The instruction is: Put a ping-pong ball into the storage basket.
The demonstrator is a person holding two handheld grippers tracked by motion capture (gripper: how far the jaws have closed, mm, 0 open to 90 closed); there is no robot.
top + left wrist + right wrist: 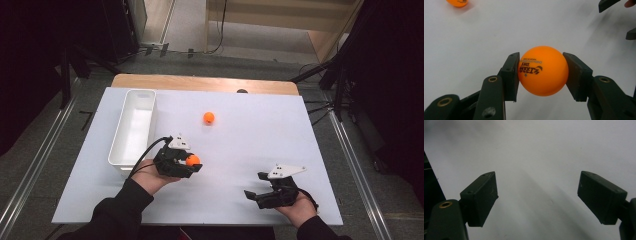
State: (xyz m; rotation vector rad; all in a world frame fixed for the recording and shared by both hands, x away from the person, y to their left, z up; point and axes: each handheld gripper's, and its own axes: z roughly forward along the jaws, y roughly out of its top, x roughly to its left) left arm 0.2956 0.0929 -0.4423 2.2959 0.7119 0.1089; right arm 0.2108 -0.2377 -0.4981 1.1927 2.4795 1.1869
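My left gripper (192, 162) is shut on an orange ping-pong ball (192, 160), just right of the white bin. In the left gripper view the ball (543, 70) with black print sits squeezed between the two black pads (510, 75), lifted off the white sheet. A second orange ball (209, 118) lies loose on the sheet farther back, and it appears at the top left of the left gripper view (457, 2). My right gripper (256, 186) rests near the front right of the sheet, open, with nothing between its jaws (537, 197).
A long white bin (133, 131) stands along the left side of the white sheet (260, 135). The wooden table edge (200, 82) runs behind it. Dark stands and floor rails flank the table.
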